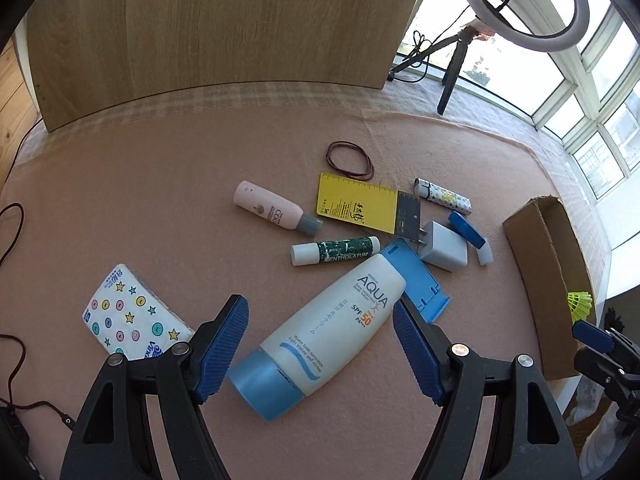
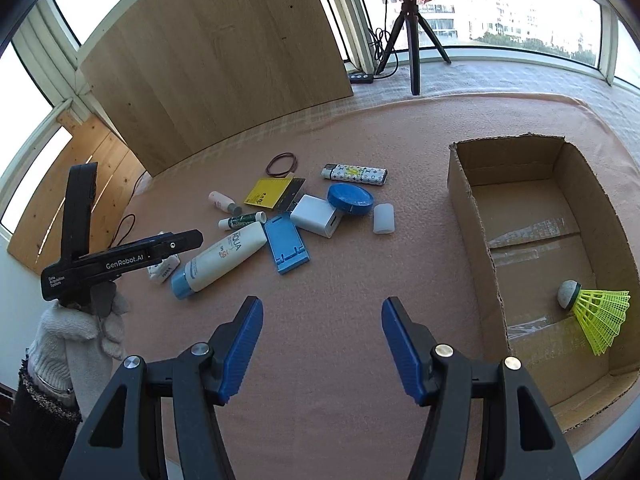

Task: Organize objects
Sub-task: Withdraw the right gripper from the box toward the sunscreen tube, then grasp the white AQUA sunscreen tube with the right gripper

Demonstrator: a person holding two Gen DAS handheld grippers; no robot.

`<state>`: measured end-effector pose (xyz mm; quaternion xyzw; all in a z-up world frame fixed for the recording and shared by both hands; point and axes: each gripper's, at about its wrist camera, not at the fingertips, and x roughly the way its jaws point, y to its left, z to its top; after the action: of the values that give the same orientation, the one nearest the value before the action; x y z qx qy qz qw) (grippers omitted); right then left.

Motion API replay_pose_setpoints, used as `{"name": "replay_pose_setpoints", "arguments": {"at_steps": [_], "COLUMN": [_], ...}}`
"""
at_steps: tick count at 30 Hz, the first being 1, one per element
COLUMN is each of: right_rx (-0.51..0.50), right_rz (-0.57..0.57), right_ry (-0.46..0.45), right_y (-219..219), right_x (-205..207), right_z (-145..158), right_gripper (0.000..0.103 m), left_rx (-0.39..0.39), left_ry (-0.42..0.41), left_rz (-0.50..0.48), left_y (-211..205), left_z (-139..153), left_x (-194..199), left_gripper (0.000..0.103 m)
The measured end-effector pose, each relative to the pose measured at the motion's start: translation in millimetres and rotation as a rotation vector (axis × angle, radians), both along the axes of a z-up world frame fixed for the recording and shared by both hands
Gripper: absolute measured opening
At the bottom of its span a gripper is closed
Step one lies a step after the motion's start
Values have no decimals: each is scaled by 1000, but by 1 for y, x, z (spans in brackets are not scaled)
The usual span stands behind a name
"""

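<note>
My left gripper point(image 1: 320, 340) is open and hangs low over a white sunscreen tube point(image 1: 332, 332) with a blue cap, one pad on each side, neither pressing it. The tube point(image 2: 220, 260) lies on the pink cloth among a tissue pack point(image 1: 132, 316), a pink bottle point(image 1: 272, 210), a lip balm point(image 1: 334, 250), a yellow card point(image 1: 356, 204), a lighter point(image 1: 442, 196), a white charger point(image 1: 444, 246) and a blue stand point(image 1: 420, 276). My right gripper point(image 2: 322, 340) is open and empty over bare cloth, left of the cardboard box point(image 2: 460, 188). A yellow shuttlecock point(image 2: 596, 312) lies inside the box.
Rubber bands point(image 1: 350, 160), a blue round tin point(image 2: 350, 198) and a white cap point(image 2: 383, 218) lie near the pile. A wooden board point(image 1: 224, 28) stands behind, a ring-light tripod point(image 2: 414, 40) at the back. A gloved hand point(image 2: 80, 328) holds the left gripper. Cables point(image 1: 12, 232) run along the left edge.
</note>
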<state>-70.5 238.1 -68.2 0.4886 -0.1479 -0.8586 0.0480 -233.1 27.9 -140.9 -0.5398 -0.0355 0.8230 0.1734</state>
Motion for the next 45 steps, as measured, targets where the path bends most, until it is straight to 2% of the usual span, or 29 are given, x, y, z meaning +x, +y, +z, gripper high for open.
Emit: {"name": "replay_pose_setpoints", "arguments": {"at_steps": [5, 10, 14, 26, 32, 39, 45], "right_rx": [-7, -15, -27, -83, -138, -207, -228], "right_rz": [-2, 5, 3, 31, 63, 121, 178], "right_ry": [-13, -23, -29, -70, -105, -171, -223], "right_y": [-1, 2, 9, 16, 8, -11, -36], "right_x": [-3, -5, -7, -11, -25, -55, -85], "right_z": [-4, -5, -6, -21, -36, -59, -76], "right_gripper": [58, 58, 58, 58, 58, 58, 58], "left_rx": [-3, 33, 58, 114, 157, 140, 129], "left_ry": [-28, -66, -89, -94, -99, -83, -83], "left_rz": [6, 5, 8, 17, 25, 28, 9], "left_y": [-3, -3, 1, 25, 40, 43, 42], "left_z": [-17, -29, -37, -47, -50, -48, -47], "left_x": [-7, -6, 0, 44, 61, 65, 64], "left_gripper": [77, 77, 66, 49, 49, 50, 51]}}
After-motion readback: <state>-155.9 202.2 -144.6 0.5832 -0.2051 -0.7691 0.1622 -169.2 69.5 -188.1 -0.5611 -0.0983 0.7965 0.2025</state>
